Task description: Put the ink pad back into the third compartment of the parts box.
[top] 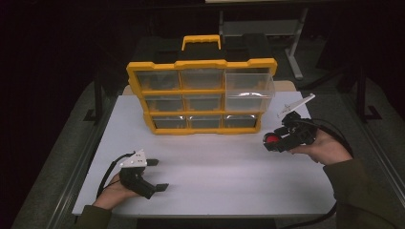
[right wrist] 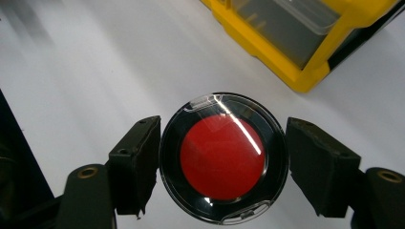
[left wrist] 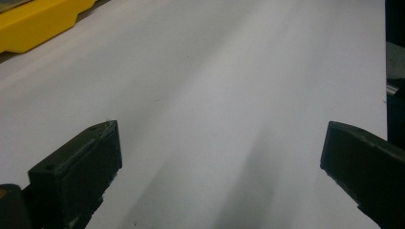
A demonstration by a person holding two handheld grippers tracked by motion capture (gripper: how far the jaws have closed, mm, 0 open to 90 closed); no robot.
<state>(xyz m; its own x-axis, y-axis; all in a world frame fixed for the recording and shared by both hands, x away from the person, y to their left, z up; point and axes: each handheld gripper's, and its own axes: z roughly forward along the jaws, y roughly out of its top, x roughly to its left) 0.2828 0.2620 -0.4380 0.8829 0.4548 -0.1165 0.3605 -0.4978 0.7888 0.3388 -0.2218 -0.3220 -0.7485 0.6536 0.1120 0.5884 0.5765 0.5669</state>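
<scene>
Two grippers, high view: my left gripper (top: 155, 174) rests wide open on the white table (top: 215, 167); my right gripper (top: 273, 140) holds the round case (top: 271, 140) beside the yellow organizer (top: 200, 95).
Left gripper view: nothing between my jaws, bare table.
Right gripper view: case (right wrist: 223, 157) pinched by its rim, clear lid, red centre.
Handling: I judge it light, stiff and slippery; grip across the rim.

My right gripper (right wrist: 222, 157): matt black plastic jaws on glossy round case (right wrist: 223, 158), clear lid, red inside. Organizer (top: 201, 95): smooth yellow plastic, transparent drawers. Table (top: 215, 176): matt white, smooth.
</scene>
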